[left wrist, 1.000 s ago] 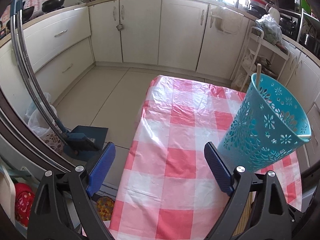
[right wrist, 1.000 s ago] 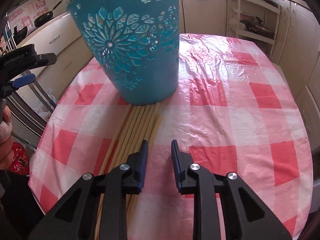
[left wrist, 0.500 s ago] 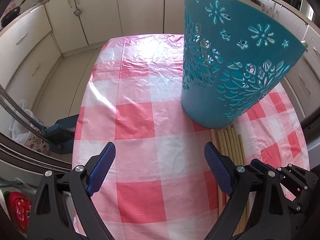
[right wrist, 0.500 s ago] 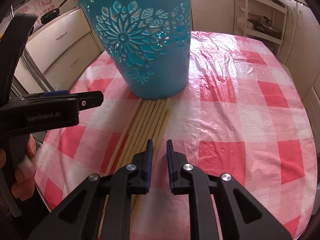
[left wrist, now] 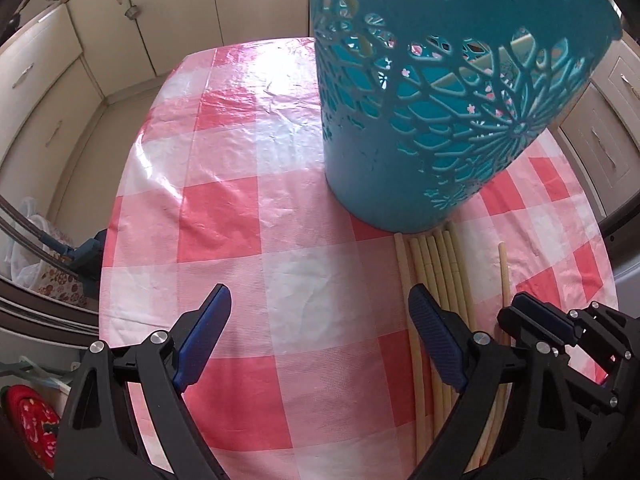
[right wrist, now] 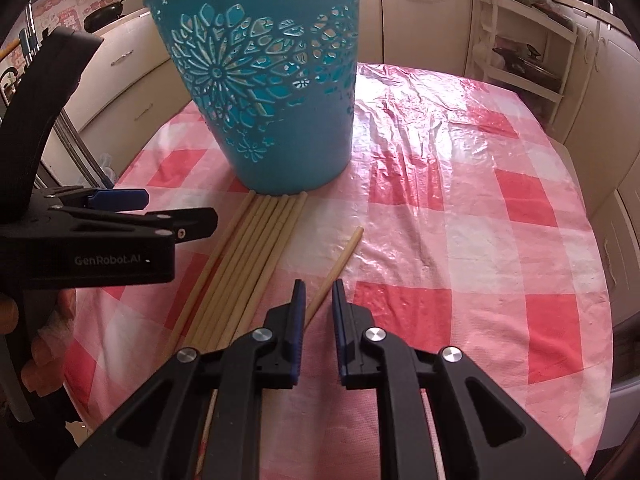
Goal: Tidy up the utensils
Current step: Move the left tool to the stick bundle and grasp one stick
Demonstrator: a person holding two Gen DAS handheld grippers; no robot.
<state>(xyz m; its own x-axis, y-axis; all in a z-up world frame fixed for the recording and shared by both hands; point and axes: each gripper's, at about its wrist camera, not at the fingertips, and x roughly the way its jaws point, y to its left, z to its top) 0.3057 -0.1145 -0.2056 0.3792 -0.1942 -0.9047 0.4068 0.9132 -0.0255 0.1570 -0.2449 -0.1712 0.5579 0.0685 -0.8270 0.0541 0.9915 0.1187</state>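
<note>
Cream kitchen cabinets (left wrist: 120,20) ring a table (right wrist: 460,208) covered with a glossy pink-and-white checked plastic cloth. On it stands a teal plastic basket with cut-out flower patterns (right wrist: 264,92), upright and widening toward its rim. Through the cut-outs, the left wrist view shows pale slanting shapes inside the basket (left wrist: 460,72); what they are cannot be told.

A row of pale wooden chopsticks (right wrist: 248,256) lies side by side on the cloth, their far ends touching the basket's base. One single wooden chopstick (right wrist: 340,264) sits apart to their right, angled, its near end running between the fingers of the right gripper (right wrist: 318,292). Those fingers stand narrowly parted around the stick; whether they pinch it cannot be told.

The left gripper (left wrist: 320,328) hovers over the cloth with its blue-padded fingers (left wrist: 208,328) spread wide, holding nothing, just left of the chopstick row and near the basket.
</note>
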